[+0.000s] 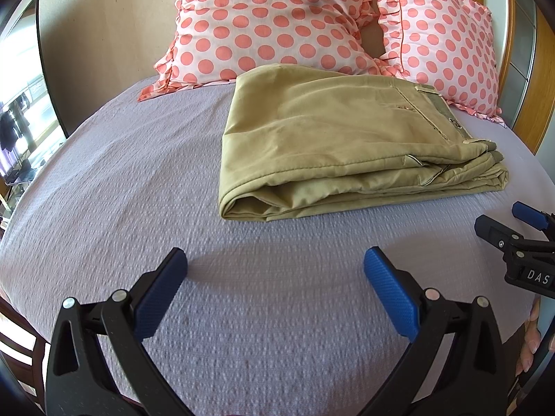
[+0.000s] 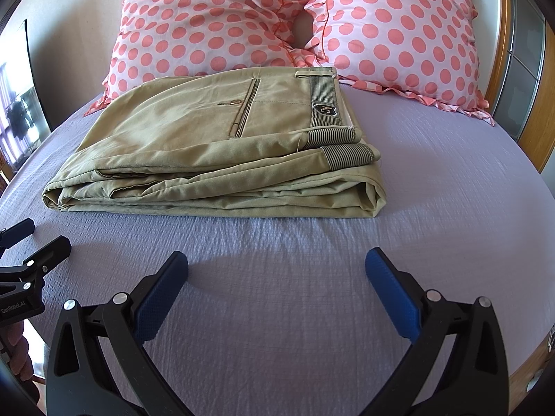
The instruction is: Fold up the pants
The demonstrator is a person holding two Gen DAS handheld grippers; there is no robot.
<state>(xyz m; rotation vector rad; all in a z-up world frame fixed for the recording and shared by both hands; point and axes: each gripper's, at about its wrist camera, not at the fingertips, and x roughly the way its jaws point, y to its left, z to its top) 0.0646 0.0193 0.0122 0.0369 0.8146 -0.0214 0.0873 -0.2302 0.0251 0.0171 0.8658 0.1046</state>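
Note:
Khaki pants (image 1: pixel 333 138) lie folded into a compact stack on the lilac bedspread (image 1: pixel 138 190), waistband to the right. They also show in the right wrist view (image 2: pixel 208 149), with the striped waistband and back pocket on top. My left gripper (image 1: pixel 275 270) is open and empty, above the bedspread in front of the pants. My right gripper (image 2: pixel 277 270) is open and empty too, likewise short of the stack. The right gripper also shows at the right edge of the left wrist view (image 1: pixel 513 228). The left gripper shows at the left edge of the right wrist view (image 2: pixel 31 239).
Two pink polka-dot pillows (image 2: pixel 215 24) (image 2: pixel 399 34) lean against the wall behind the pants. A wooden headboard frame (image 2: pixel 503 55) runs along the right. A TV screen (image 1: pixel 20 111) stands to the left of the bed.

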